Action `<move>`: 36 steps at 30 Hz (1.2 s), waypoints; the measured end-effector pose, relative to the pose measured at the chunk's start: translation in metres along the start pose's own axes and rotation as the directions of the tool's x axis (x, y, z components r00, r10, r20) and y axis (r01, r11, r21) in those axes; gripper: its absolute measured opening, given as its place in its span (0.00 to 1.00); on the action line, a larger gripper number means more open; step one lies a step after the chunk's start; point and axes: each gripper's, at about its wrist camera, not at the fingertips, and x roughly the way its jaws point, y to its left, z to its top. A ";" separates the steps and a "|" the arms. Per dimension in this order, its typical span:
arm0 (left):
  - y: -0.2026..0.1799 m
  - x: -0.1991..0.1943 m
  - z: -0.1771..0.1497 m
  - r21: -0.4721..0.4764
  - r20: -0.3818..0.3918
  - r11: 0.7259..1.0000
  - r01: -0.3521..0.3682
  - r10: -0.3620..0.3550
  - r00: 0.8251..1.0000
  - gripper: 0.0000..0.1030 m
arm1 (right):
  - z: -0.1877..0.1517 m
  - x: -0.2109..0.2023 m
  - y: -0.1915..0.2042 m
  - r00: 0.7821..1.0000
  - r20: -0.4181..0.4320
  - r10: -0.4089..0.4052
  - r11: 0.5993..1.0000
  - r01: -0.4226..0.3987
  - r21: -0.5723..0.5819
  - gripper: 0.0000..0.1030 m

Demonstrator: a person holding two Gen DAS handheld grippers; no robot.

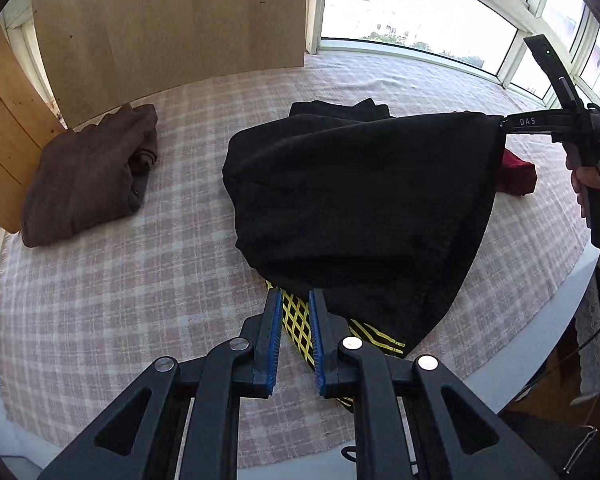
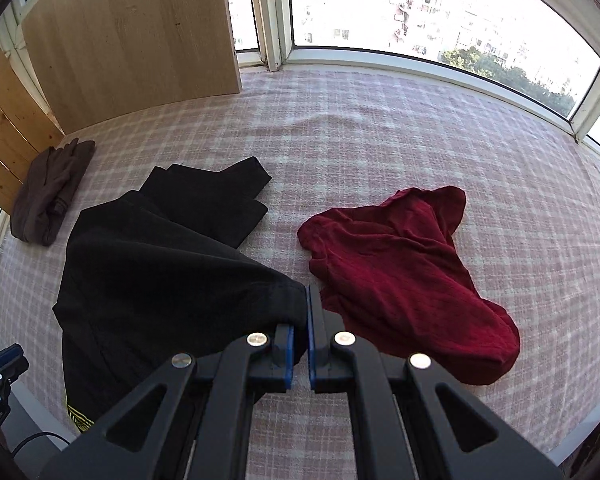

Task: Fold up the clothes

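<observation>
Blue-padded fingers of the left hand-held gripper (image 1: 295, 300) stand apart, released, straddling the yellow lattice print (image 1: 296, 320) on the near hem of the black garment (image 1: 352, 208) without clamping it. Printed white on the right hand-held gripper (image 1: 502, 123) are the letters "DAS". That gripper is clenched on a corner of the black garment, lifting the cloth so it drapes in a tent over the checked pink cloth (image 1: 120, 300) covering the counter. From the right wrist view the pinched corner sits between the nearly closed pads, with a small yellow label (image 2: 78, 420) at the lower edge, too blurred to read. A crumpled red garment (image 2: 400, 280) lies just right of it, and a folded brown garment (image 2: 48, 200) lies far left, by wooden boards (image 1: 160, 20).
</observation>
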 end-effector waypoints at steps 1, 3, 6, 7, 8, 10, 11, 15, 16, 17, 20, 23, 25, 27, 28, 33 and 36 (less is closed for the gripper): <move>-0.004 0.000 -0.006 -0.009 -0.001 1.000 -0.004 0.004 1.000 0.13 | -0.002 0.002 -0.001 1.000 -0.007 -0.002 1.000 0.002 -0.012 0.04; -0.011 0.001 -0.018 -0.031 -0.003 1.000 -0.001 0.001 1.000 0.13 | -0.005 0.006 -0.002 1.000 -0.023 -0.002 0.999 0.002 -0.037 0.04; -0.025 0.005 -0.038 -0.059 0.002 0.998 -0.005 0.005 1.000 0.22 | -0.010 0.008 -0.002 0.999 -0.035 0.006 0.998 -0.009 -0.069 0.05; -0.029 0.006 -0.045 -0.072 0.005 0.997 -0.007 0.008 1.000 0.33 | -0.012 0.009 -0.001 0.999 -0.037 0.011 0.997 -0.014 -0.077 0.05; -0.032 0.007 -0.051 -0.085 0.007 0.996 -0.007 0.008 1.000 0.36 | -0.012 0.009 -0.001 0.999 -0.038 0.018 0.996 -0.021 -0.084 0.05; -0.037 0.010 -0.063 -0.109 0.007 0.994 -0.006 0.007 1.000 0.39 | -0.014 0.009 0.000 0.999 -0.039 0.029 0.995 -0.033 -0.095 0.05; -0.039 0.012 -0.069 -0.121 0.004 0.993 -0.010 0.010 1.000 0.40 | -0.015 0.008 0.000 0.999 -0.039 0.035 0.994 -0.039 -0.101 0.05; -0.041 0.016 -0.089 -0.170 0.012 0.985 0.006 -0.004 1.000 0.41 | -0.020 0.011 0.001 0.997 -0.045 0.057 0.992 -0.062 -0.113 0.05; -0.040 0.018 -0.093 -0.177 0.008 0.984 0.005 -0.004 1.000 0.42 | -0.021 0.012 0.001 0.997 -0.047 0.062 0.991 -0.067 -0.112 0.05; -0.040 0.019 -0.097 -0.183 0.003 0.983 0.005 -0.004 1.000 0.42 | -0.022 0.014 0.001 0.997 -0.049 0.064 0.991 -0.070 -0.113 0.05; -0.041 0.028 -0.105 -0.190 -0.018 0.982 0.011 -0.015 1.000 0.42 | -0.025 0.020 0.000 0.996 -0.061 0.070 0.990 -0.077 -0.114 0.05; -0.044 0.038 -0.103 -0.176 -0.024 0.984 -0.004 0.000 1.000 0.42 | -0.027 0.022 0.001 0.995 -0.068 0.077 0.990 -0.085 -0.115 0.05; -0.044 0.044 -0.099 -0.171 -0.025 0.985 -0.018 0.013 1.000 0.42 | -0.028 0.022 0.001 0.994 -0.068 0.080 0.989 -0.088 -0.116 0.05; -0.043 0.048 -0.094 -0.170 -0.025 0.985 -0.023 0.019 1.000 0.41 | -0.028 0.022 0.001 0.994 -0.068 0.083 0.989 -0.091 -0.117 0.05; -0.042 0.050 -0.092 -0.164 -0.028 0.986 -0.023 0.019 0.999 0.40 | -0.028 0.022 0.001 0.994 -0.068 0.086 0.989 -0.093 -0.116 0.05; -0.034 0.050 -0.080 -0.178 -0.004 0.984 0.004 -0.004 1.000 0.14 | -0.029 0.020 0.003 0.994 -0.056 0.097 0.988 -0.103 -0.114 0.05; -0.024 0.030 -0.072 -0.206 0.069 0.978 0.027 -0.013 0.998 0.10 | -0.030 0.015 0.007 0.996 -0.028 0.091 0.988 -0.093 -0.124 0.05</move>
